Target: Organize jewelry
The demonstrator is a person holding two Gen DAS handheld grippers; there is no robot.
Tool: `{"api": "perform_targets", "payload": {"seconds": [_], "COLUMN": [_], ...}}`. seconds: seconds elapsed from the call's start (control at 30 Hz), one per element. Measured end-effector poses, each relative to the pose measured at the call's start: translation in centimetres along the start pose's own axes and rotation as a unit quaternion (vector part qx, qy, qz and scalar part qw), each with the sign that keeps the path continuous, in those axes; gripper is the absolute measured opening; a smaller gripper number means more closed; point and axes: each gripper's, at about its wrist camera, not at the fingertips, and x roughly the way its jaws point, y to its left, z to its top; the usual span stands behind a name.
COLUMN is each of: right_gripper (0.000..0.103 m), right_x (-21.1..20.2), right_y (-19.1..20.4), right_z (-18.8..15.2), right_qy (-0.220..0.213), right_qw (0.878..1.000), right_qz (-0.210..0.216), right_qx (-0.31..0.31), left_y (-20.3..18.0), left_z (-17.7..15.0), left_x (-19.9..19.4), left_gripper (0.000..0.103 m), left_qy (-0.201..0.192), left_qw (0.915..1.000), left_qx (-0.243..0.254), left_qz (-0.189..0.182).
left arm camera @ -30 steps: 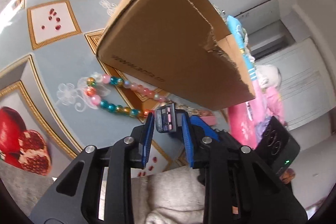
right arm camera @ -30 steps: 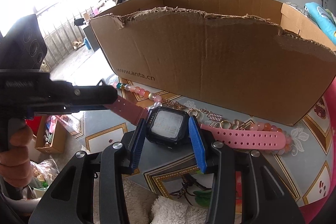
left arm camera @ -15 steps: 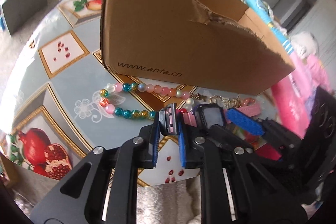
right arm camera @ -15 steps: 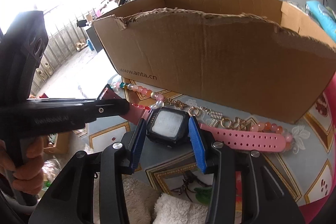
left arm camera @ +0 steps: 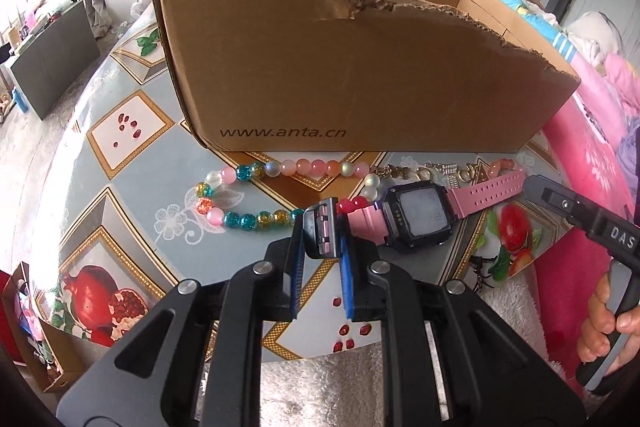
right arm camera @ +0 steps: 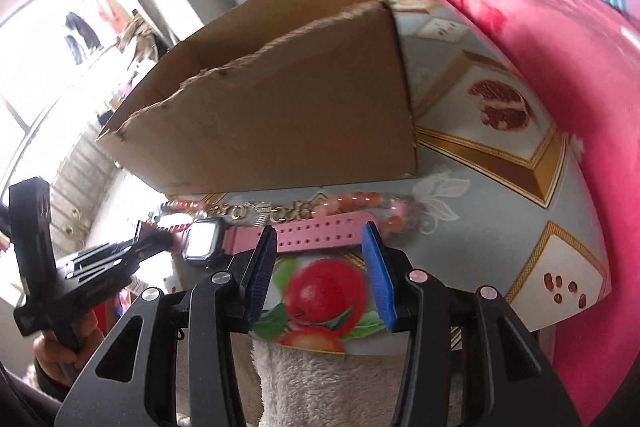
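left claw point(left arm camera: 322, 239) clenched on watch point(left arm camera: 416, 217) buckle to lift it | right claw point(right arm camera: 318, 259) released over strap | box point(left arm camera: 340, 67) waiting behind

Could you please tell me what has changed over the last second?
The right claw has let go of the watch face and slid along to its holed strap. The left claw keeps its grip on the buckle end. The box and beads stayed put.
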Motion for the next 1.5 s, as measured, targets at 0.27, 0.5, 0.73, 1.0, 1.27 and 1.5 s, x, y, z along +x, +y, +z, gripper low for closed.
{"api": "perform_targets", "payload": {"seconds": [0.27, 0.5, 0.73, 1.0, 1.27, 1.5], "right_gripper": [0.044, 0.044, 0.044, 0.036, 0.008, 0.004], "right_x": [1.5, 1.0, 1.4, 1.3, 2.6, 0.1], "right_y": [-1.4, -0.6, -1.0, -0.7, 0.5, 2.8], "right_z": [0.4, 0.2, 0.5, 1.2, 1.3, 1.9], "right_qy": [0.007, -0.010, -0.013, -0.035, -0.025, -0.059], "right_qw": [0.999, 0.999, 0.998, 0.996, 0.999, 0.998], "right_qz": [0.011, 0.027, 0.032, 0.062, 0.017, 0.020], "right_qx": [0.037, 0.032, 0.048, 0.052, 0.023, -0.020], "left_y": [0.3, 0.4, 0.5, 0.4, 0.2, 0.1], "left_z": [-0.2, -0.1, -0.2, -0.2, -0.3, -0.1], "left_x": [0.2, 0.3, 0.3, 0.2, 0.2, -1.2], "left_gripper": [0.015, 0.015, 0.015, 0.015, 0.015, 0.014], "left_qy": [0.006, 0.005, 0.005, 0.003, 0.002, -0.021], "left_qw": [1.0000, 1.0000, 1.0000, 1.0000, 1.0000, 0.9997], "left_qx": [-0.003, -0.002, -0.003, 0.001, 0.004, 0.008], "left_qz": [0.000, -0.002, -0.002, 0.001, 0.004, -0.007]}}
